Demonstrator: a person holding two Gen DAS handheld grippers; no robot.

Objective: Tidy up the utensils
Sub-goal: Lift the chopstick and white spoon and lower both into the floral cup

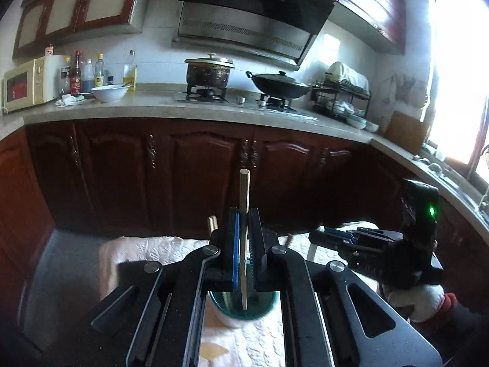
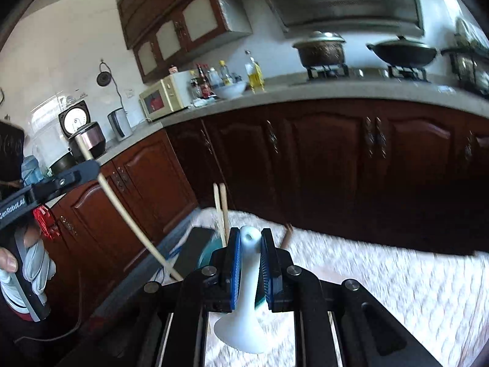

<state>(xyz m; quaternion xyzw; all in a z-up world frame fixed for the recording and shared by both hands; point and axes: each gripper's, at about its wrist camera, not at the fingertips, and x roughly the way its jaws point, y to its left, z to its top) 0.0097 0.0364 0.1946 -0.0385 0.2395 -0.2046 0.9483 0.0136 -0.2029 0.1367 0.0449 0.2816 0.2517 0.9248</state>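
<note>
Chopstick (image 1: 244,223) in the left hand-held gripper (image 1: 244,214): that is the first thing to see, going from left to right. The two blue pads are pressed almost flat together, with only the thin wooden stick squeezed between them. The stick stands nearly straight up. Its top pokes out above the pads and its bottom end hangs down over the green cup (image 1: 244,305).

The green cup is the thing to look at for places. It sits on the white cloth (image 1: 159,250) that covers the table. The left hand-held gripper is up above the cup. Just left of that gripper, two more chopsticks (image 2: 220,211) stick up out of the cup.

To the right of the cup is the right hand-held gripper (image 2: 250,244). Its pads are a little way apart, and they squeeze the handle of a white spoon (image 2: 244,305). The end of the handle, with a small hole in it, peeks out at the tip of the pads. The round bowl of the spoon hangs down below them, above the cloth. The cup's green rim shows just left of this gripper.

A hand in a white glove (image 1: 418,299) holds the right hand-held gripper. Another brown stick end (image 2: 286,235) lies on the cloth, just behind the spoon. Far behind the cup are dark red cupboard doors (image 1: 195,168).
</note>
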